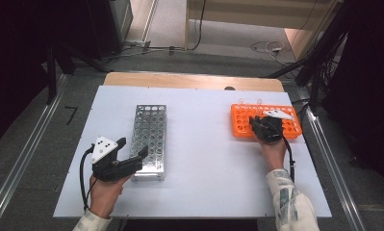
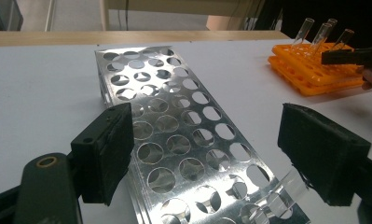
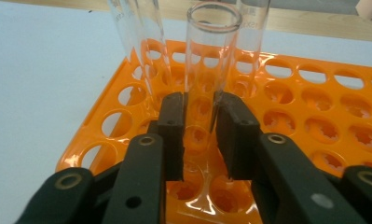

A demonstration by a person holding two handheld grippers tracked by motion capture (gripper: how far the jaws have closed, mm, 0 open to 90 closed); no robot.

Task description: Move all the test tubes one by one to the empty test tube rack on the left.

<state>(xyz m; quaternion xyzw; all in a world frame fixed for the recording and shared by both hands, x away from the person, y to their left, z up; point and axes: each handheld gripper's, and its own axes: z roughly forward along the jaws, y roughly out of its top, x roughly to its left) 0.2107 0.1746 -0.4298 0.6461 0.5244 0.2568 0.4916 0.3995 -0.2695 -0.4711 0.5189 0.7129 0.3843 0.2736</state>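
Glass test tube [image 3: 210, 70] is gripped upright between the jaws of the right gripper [image 3: 200, 135], closed on its lower part, above the orange rack [image 3: 314, 126]. Two more tubes are seen standing in that rack behind it. The orange rack is placed near the far right corner of the tabletop [image 1: 204, 144]. The left gripper [image 2: 202, 154] is held with its jaws wide apart and empty, at the near end of the metal rack [image 1: 149, 139], left of centre.

I can't see the clear glass test tube [image 3: 210, 74] bottom behind the right gripper [image 3: 200, 135]; the orange plastic rack [image 3: 314, 121] runs off frame.
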